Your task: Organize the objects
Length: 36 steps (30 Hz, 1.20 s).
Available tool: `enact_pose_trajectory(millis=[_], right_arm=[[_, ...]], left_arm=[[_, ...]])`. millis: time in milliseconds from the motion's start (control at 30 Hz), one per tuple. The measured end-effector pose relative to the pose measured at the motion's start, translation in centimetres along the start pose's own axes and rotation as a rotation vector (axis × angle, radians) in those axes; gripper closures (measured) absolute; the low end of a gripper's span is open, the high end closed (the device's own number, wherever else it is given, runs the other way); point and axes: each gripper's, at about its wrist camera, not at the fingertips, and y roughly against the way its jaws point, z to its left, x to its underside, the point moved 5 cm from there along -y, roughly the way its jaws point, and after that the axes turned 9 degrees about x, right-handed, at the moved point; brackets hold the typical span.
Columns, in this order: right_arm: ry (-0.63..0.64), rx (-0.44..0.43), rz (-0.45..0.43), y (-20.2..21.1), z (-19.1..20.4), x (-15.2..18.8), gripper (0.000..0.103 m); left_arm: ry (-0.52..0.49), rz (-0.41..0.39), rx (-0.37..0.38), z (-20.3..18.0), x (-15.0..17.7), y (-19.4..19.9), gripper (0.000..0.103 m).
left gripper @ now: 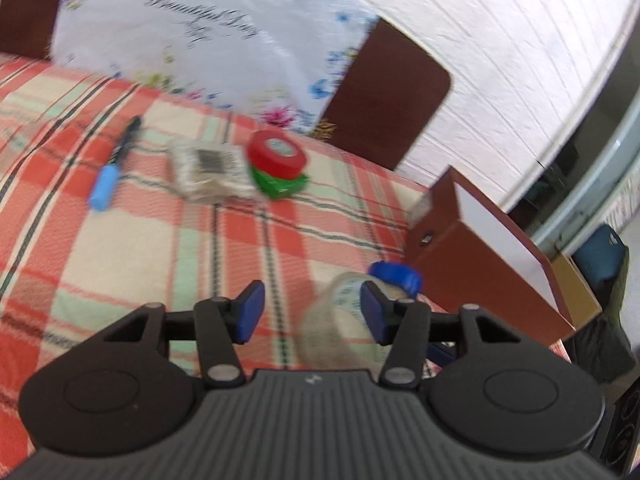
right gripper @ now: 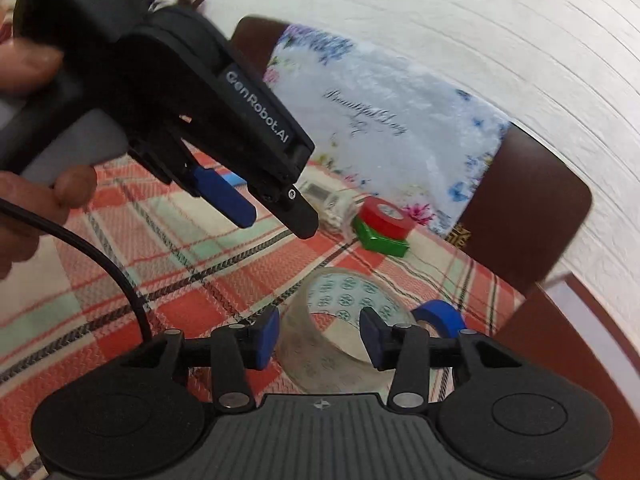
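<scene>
On the checked cloth (left gripper: 120, 240), some things already sit close together at about 12 o'clock in the left wrist view. A red tape (left gripper: 277, 155) rests on top of a green box (left gripper: 280, 186). A clear packet (left gripper: 208, 170) lies just beside them at 9 o'clock, and a pen (left gripper: 114, 164) with a blue end lies farther out the same way. That group looks sorted, as far as one can judge.

Two things look left over. A clear tape (right gripper: 340, 328) lies on its side near the right gripper (right gripper: 319, 338). A blue tape (right gripper: 440, 318) sits just beside it at 3 o'clock, touching or nearly so.

The clear tape is a wide see-through roll with small green marks printed inside its ring. It is a bit blurred.

The right gripper has its jaws part open, one on each side of the clear tape, but the pads do not seem to press it. The left gripper (left gripper: 312, 312) is also part open and holds nothing. In its view the clear tape is at 3 o'clock.

A white pillow (left gripper: 192, 32) with flowers stands at the back.
</scene>
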Motion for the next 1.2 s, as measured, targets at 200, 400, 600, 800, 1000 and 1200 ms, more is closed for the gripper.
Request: enact_pose_trajectory(millis=[200,400,600,800,1000,1200], right_arm=[[-0.213,0.044,0.025,1.3,-4.4,2.6,0.038],[-0.25,-0.029,0.099,-1.5,-4.0,3.3,0.028],[-0.228,-0.05,0.05,-3.5,-2.8,1.1,0.026],[-0.251,0.168,-0.165,-0.5,-8.6,-1.9,0.026],[-0.325,0.392,-0.148,-0.2,-16.6,0.0,0.026],[-0.404,0.482,-0.007,-2.5,-21.3,3.8,0.025]], left_arm=[[-0.093,0.072,-0.032,-2.1,0.1,-2.7,0.045],[-0.077,0.222,-0.115,-0.8,2.1,-6.2,0.071],[-0.155,0.109,-0.108,-3.7,-1.3,-3.4,0.073],[-0.362,0.016,0.019,-12.8,-5.6,-5.3,0.072],[-0.484,0.053,0.138,-20.2,-5.1,-12.2,0.066],[-0.511,0.099,0.104,-21.9,-3.2,-17.8,0.061]])
